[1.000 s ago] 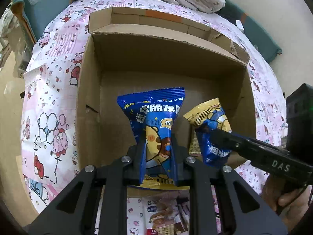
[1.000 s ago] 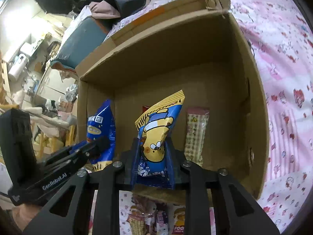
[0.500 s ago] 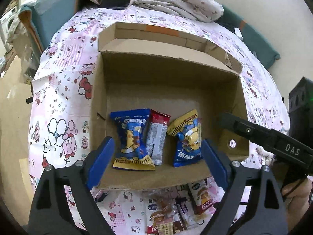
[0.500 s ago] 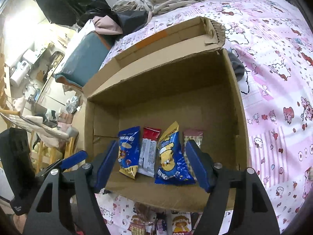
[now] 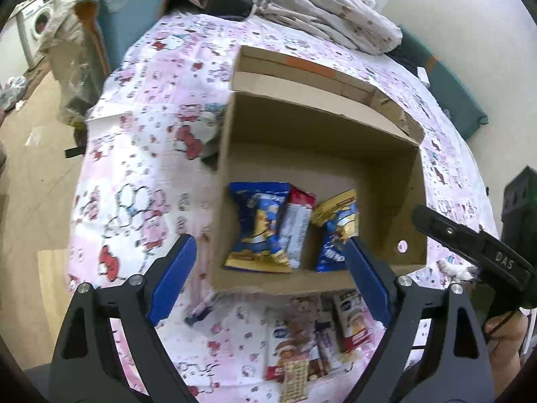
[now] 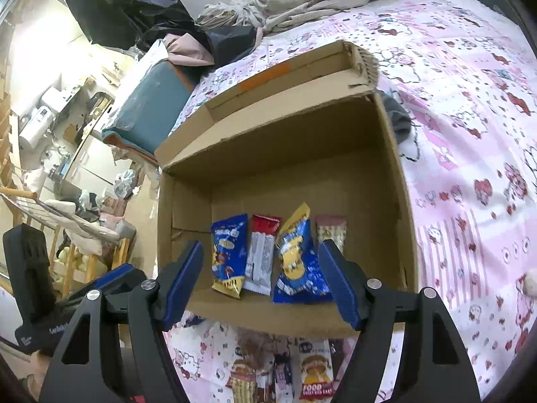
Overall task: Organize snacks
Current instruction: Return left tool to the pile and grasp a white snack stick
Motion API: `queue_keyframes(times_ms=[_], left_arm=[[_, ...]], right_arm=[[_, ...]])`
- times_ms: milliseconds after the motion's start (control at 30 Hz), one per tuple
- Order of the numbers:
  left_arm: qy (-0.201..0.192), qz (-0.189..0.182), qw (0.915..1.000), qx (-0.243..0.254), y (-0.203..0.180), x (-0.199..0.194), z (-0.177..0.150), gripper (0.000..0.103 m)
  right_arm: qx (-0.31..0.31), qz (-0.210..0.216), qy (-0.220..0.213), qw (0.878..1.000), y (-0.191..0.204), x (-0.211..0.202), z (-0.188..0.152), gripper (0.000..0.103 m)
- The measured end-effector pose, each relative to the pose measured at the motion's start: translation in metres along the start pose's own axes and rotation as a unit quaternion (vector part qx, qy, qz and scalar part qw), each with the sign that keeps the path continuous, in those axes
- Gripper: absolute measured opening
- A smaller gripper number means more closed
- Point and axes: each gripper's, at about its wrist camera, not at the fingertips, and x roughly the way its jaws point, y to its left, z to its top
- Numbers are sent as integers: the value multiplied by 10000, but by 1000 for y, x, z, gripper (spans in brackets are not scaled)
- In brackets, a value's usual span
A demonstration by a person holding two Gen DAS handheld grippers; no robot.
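Observation:
An open cardboard box (image 5: 319, 127) lies on the bed. Side by side on its floor are a blue snack bag (image 5: 260, 228), a red-and-white bar (image 5: 297, 225) and a yellow-and-blue bag (image 5: 337, 228). The right wrist view shows the same row: blue bag (image 6: 228, 255), red-and-white bar (image 6: 261, 258), yellow-and-blue bag (image 6: 297, 262), plus a pink checked bar (image 6: 330, 231). My left gripper (image 5: 270, 241) hangs open above the box's near edge, nothing between its pads. My right gripper (image 6: 261, 247) is open too, above the near wall, holding nothing.
Several loose snack packs (image 5: 312, 342) lie on the pink cartoon-print sheet (image 5: 144, 168) in front of the box. A crumpled blanket (image 5: 319, 10) and a teal cushion (image 6: 151, 114) sit behind it. A dark cloth (image 6: 397, 121) lies against the box's right wall.
Both grippers were shut on bags held upright in the box; they opened, the blue and the yellow-and-blue bags now lie flat, and both grippers have drawn back and up.

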Motion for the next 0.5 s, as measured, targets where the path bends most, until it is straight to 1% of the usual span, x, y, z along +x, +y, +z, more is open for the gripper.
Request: queue_keyframes(times_ms=[67,200,267,300,367,400,500], left_arm=[[21,24,10000,-14,7,-3,-4,88],[129,219,9997,-4,22,-8,-17,88],[276,339,9989,136,26,-7,-25,88],[342,453,9981,236,28,-7,-30,88],[473,784,9940,596,28,-4,-42,88],[578,823,9923,727,27,-1,-48,88],[845,766,9899,844,27,11,-59,88]], right_arm=[[24,-48,31,10000,-1,-6,-7,74],[61,-117,43,9999,-5,-18,-22,74],[179,-78,95,9998,-10,-23,-33,74],[255,-75,141,9995,-13,-26,-39,74],[383,-175,301,9987,-18,-27,-50,74],[480,-197,392,9979,-21,-27,-56,74],[884,-183,547,9944,-32,-26,-71,74]])
